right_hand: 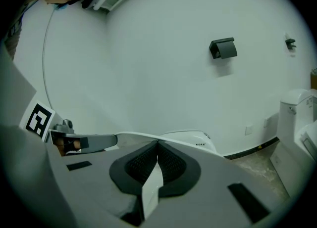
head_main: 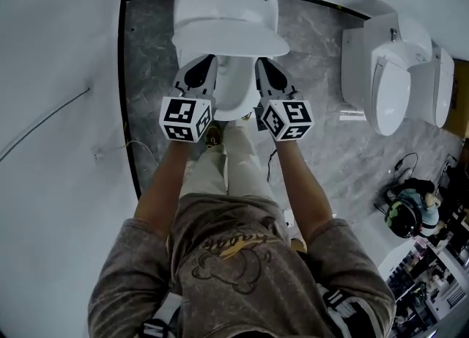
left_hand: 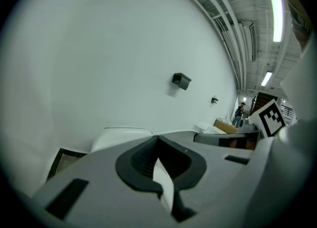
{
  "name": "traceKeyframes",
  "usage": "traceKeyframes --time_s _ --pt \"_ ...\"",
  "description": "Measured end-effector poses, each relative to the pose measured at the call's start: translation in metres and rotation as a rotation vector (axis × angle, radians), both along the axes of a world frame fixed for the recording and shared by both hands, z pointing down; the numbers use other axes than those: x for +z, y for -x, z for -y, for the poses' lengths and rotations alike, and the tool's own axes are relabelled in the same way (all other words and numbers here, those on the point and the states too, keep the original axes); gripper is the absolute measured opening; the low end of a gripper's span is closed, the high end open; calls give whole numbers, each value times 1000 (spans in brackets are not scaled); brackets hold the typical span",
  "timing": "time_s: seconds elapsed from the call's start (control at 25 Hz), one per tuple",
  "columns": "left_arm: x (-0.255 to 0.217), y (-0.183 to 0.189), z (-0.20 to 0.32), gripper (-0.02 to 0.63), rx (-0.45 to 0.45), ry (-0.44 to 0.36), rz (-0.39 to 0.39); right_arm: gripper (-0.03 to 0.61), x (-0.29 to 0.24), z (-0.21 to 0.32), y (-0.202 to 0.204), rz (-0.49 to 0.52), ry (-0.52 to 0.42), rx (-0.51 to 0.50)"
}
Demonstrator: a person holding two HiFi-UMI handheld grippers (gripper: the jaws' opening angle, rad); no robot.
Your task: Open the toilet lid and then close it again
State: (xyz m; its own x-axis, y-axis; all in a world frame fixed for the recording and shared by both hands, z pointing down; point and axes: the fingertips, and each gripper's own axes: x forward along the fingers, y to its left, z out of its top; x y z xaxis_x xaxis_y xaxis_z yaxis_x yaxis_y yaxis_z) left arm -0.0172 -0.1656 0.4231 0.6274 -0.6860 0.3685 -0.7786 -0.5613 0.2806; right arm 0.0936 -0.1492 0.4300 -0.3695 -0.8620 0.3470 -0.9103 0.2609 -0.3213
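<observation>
The toilet lid point(head_main: 231, 32) is partly raised, our left gripper point(head_main: 207, 62) and right gripper point(head_main: 261, 64) pinching its rim; we judge closing remains.

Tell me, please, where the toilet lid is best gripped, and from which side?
Grip the toilet lid by its thin front rim, coming from the front: its hinge side is at the back, and the rim fits between jaws. The left gripper and right gripper pinch it there, either side of centre.
</observation>
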Motion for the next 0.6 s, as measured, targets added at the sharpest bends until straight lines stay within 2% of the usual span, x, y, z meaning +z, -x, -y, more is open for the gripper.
traceKeyframes --time_s 0.6 --pt "-31 -26 149 9 -89 -3 29 26 -32 146 -26 -2 15 -82"
